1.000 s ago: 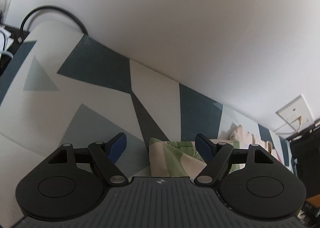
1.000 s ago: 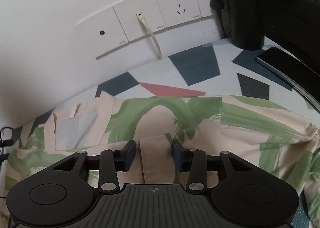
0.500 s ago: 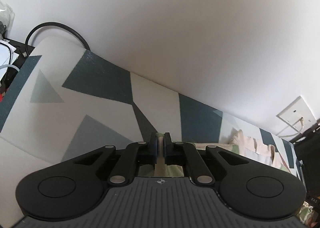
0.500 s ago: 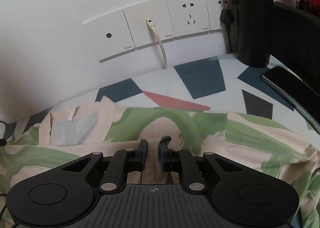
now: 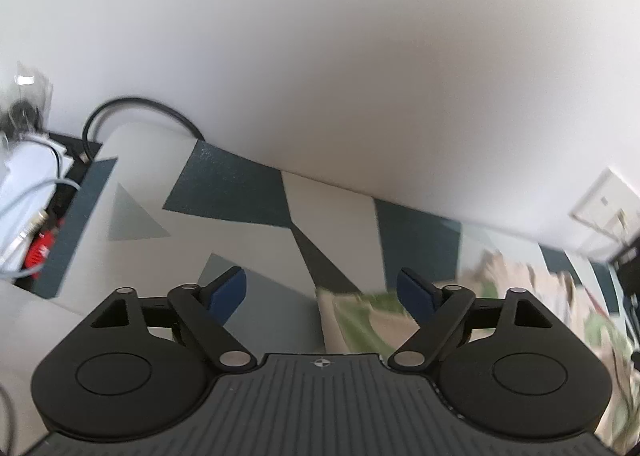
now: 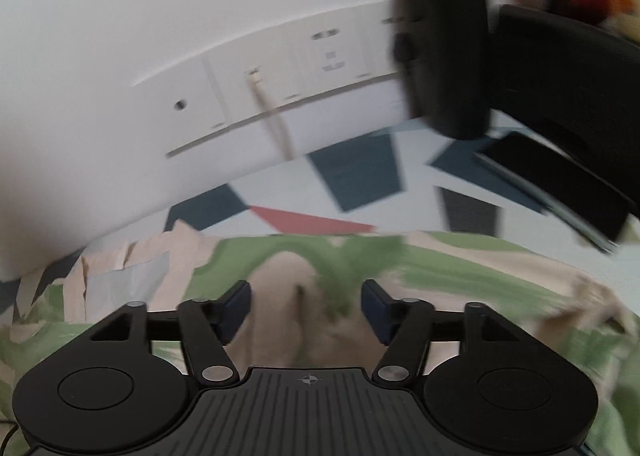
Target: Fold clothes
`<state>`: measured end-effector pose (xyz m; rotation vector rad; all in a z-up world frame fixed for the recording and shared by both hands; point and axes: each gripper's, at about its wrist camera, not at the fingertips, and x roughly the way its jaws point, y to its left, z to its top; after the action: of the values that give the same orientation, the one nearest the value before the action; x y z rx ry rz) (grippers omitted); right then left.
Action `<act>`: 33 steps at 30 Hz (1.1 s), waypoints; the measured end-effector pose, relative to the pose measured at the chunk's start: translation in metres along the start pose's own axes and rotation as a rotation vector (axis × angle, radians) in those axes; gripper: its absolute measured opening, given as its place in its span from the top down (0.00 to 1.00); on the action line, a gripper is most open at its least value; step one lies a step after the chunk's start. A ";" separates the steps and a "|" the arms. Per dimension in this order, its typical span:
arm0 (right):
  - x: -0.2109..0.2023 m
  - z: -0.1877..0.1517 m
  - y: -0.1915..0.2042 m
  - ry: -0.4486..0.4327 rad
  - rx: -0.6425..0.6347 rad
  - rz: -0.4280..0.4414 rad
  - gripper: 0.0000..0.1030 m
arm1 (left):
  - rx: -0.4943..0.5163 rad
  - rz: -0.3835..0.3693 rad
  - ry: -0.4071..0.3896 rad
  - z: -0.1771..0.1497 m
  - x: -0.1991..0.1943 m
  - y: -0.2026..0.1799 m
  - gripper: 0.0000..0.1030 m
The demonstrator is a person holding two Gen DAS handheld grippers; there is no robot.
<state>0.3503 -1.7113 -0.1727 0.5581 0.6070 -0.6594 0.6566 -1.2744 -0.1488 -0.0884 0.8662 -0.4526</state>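
Progress: the green-and-cream patterned shirt [image 6: 440,268] lies flat on the geometric-print tablecloth [image 5: 328,212]; how many folds remain I cannot tell.
Left gripper [image 5: 322,292]: jaws opening, nothing pinched; the shirt's edge lies beneath it.
Right gripper [image 6: 306,306]: jaws opening, cloth beneath unpinched.
Room: wall close ahead; black bottle [image 6: 444,40] and phone [image 6: 556,180] ahead-right.

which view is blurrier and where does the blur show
Right wrist view: heavy motion blur smears the wall sockets, dark bottle and green-patterned garment. Left wrist view: sharper overall, with only the garment at right smeared; fisheye bends both.
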 end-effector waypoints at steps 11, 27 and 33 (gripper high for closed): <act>-0.074 -0.054 -0.018 0.084 0.002 -0.078 0.30 | -0.072 -0.030 0.094 -0.055 -0.078 0.004 0.05; -0.151 -0.080 -0.004 0.031 -0.049 -0.117 0.12 | -0.098 -0.038 0.152 -0.123 -0.150 0.021 0.03; -0.145 -0.095 -0.004 0.074 -0.049 -0.132 0.09 | -0.037 0.027 0.186 -0.139 -0.131 0.027 0.03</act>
<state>0.2238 -1.5963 -0.1426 0.5010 0.7323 -0.7485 0.4882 -1.1803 -0.1530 -0.0697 1.0577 -0.4240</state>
